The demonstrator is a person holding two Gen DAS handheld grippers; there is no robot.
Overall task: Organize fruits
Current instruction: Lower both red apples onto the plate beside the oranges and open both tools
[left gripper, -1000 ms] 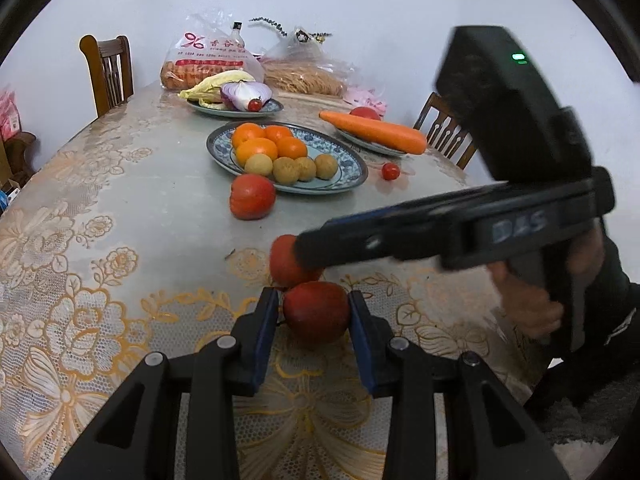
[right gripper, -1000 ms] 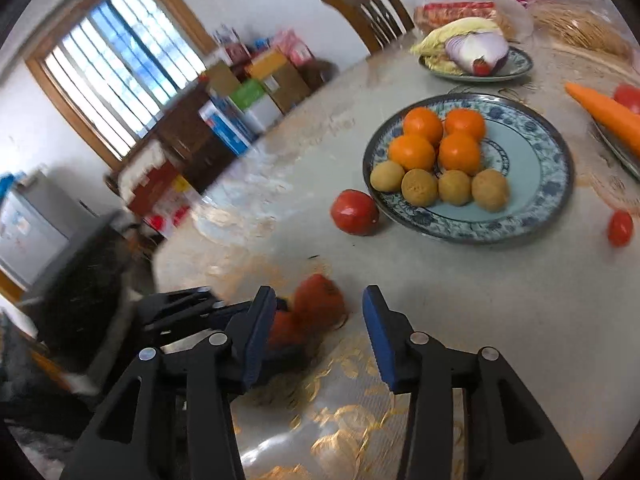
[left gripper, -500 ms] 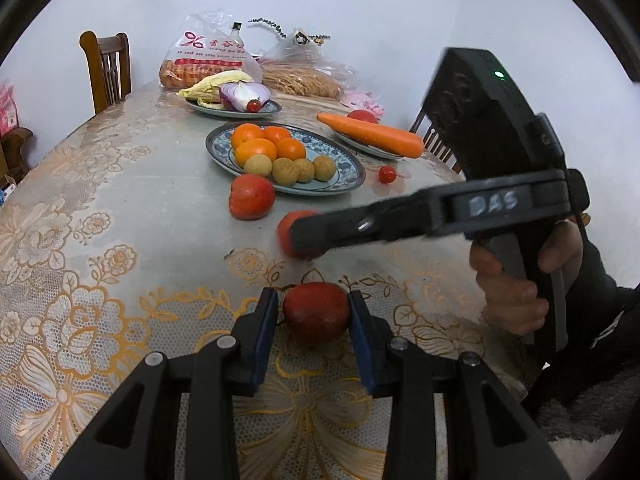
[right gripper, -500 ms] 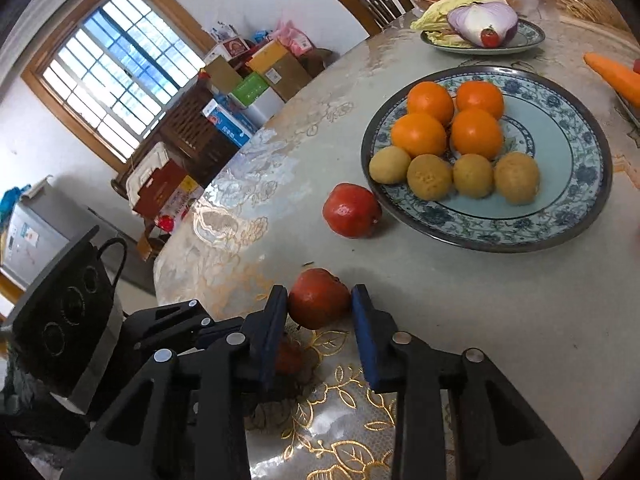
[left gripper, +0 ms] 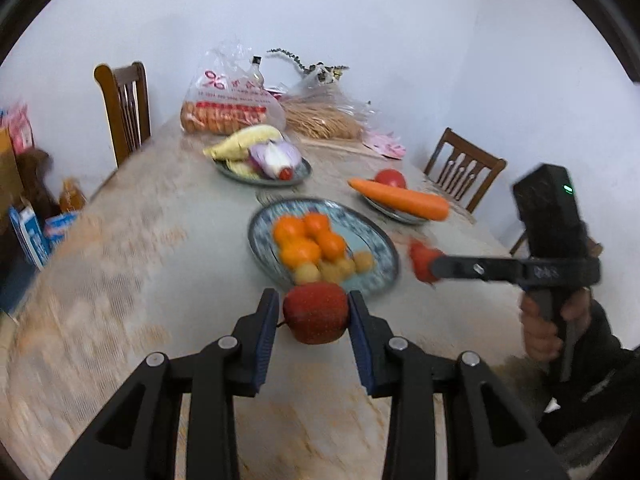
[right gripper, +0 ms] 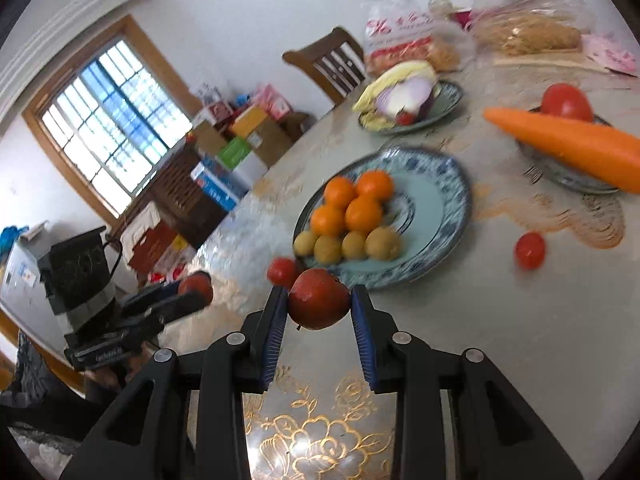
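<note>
Left wrist, tool (left gripper: 314, 316) gripping apple (left gripper: 315, 313), stem leftward

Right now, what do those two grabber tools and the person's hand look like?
Each gripper, left and right, has black angular finger arms with silver round bolts and ribbed blue pads. Seen from the side, the right one has a long black bar with pale lettering, a boxy black top with a green light, and a bare hand in a dark sleeve.
</note>
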